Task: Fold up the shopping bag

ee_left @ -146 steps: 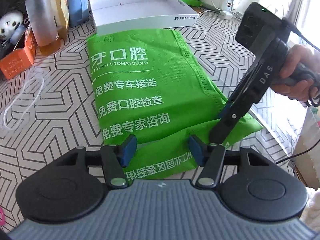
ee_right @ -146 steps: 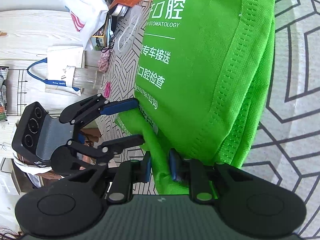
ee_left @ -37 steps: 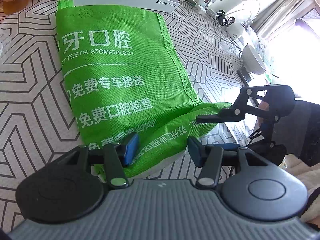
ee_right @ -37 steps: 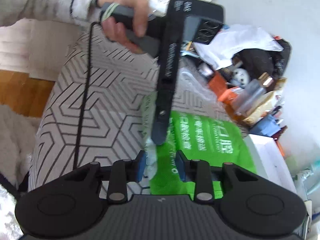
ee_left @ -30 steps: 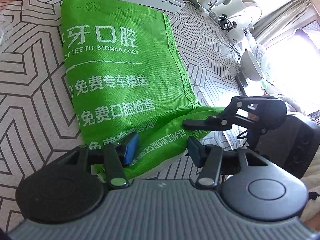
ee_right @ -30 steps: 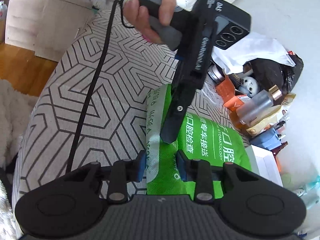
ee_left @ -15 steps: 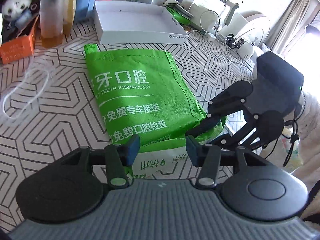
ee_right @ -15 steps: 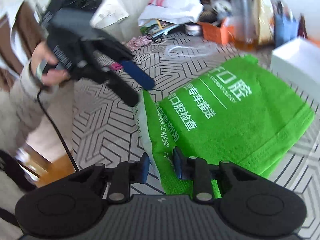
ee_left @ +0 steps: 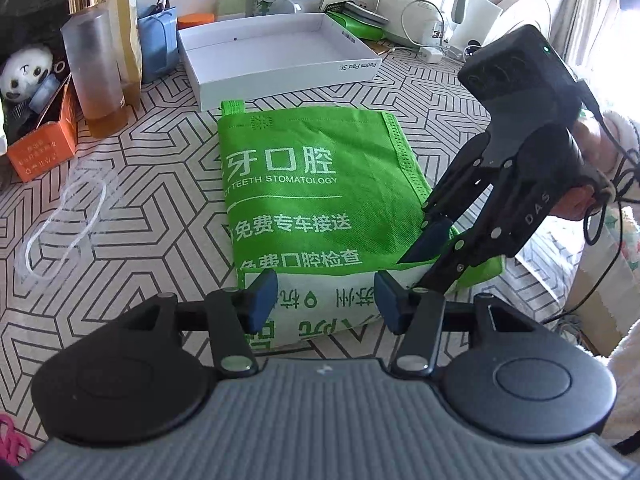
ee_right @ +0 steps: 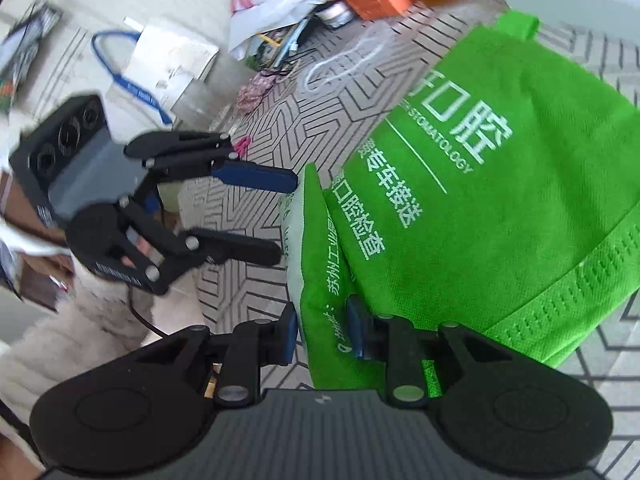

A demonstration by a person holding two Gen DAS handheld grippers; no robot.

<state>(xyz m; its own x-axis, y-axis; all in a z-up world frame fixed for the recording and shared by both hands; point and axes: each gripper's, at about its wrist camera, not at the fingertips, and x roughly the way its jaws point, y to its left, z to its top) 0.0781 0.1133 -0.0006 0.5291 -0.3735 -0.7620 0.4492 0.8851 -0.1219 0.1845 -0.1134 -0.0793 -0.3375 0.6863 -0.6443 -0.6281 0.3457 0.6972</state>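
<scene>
Bag [ee_right: 500,216] fold between right tongs [ee_right: 322,330]

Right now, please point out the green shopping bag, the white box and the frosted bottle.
green shopping bag [ee_left: 304,184], left wrist view, on its printed front panel.
white box [ee_left: 288,76], left wrist view, on its near outer wall.
frosted bottle [ee_left: 94,64], left wrist view, on its frosted body.
</scene>
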